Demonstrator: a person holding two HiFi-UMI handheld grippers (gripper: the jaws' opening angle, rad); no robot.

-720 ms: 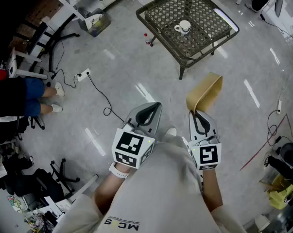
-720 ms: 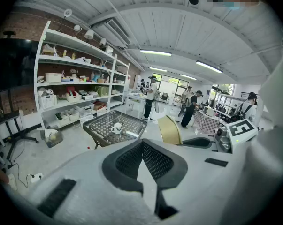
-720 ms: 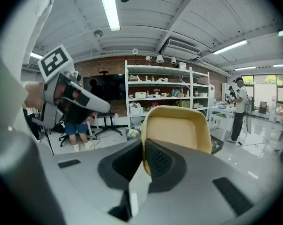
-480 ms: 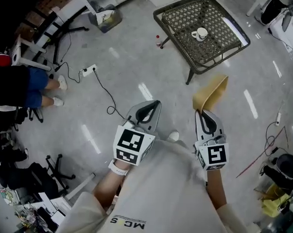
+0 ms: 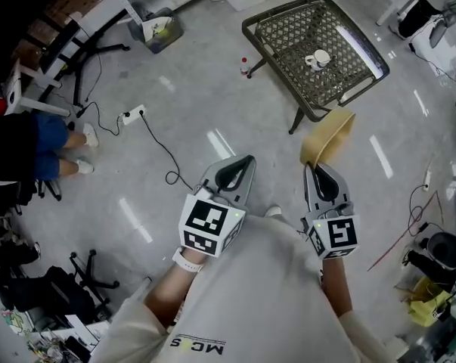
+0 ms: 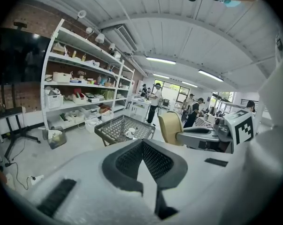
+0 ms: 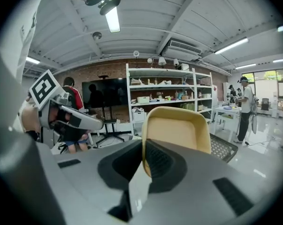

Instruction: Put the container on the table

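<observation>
A shallow tan container hangs upright in the air, gripped by its rim in my right gripper, which is shut on it. In the right gripper view the container stands on edge above the jaws, its hollow side facing the camera. My left gripper is shut and holds nothing; its jaws meet in the left gripper view. The dark wicker table stands ahead on the floor with a white cup on it. The container is short of the table's near edge.
A white shelf unit with bins lines the wall left of the table. A power strip and black cable lie on the grey floor at left. A seated person's legs are at far left. Red cables lie at right.
The table has come a little closer and shifted right in the head view. Both grippers stay shut, and the right one keeps the container raised ahead.
</observation>
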